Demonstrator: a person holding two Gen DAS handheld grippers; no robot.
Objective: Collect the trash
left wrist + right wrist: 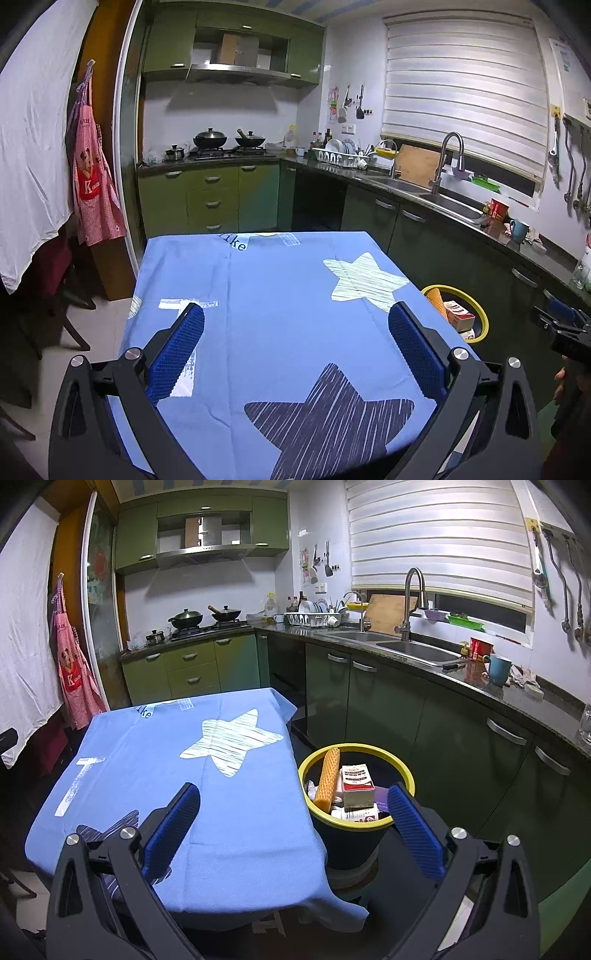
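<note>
Left hand-held gripper [295, 317]: jaws spread wide, nothing between them, hovering over the table [280, 295] with its blue star-print cloth. Right hand-held gripper [293, 801]: jaws likewise apart and empty, poised over the table's right edge. Yellow-rimmed bin [404, 771] stands on the floor just beside that edge, its rim behind the right finger. Inside the bin: an orange waffle-textured stick [330, 779], leaning upright; a red-and-white carton [356, 779]; a white bottle [354, 814] lying flat.

Yellow-rimmed dark trash bin [400, 766] beside table, holding tilted orange sponge [328, 779], red-white box [356, 782], bottle [354, 814].
</note>
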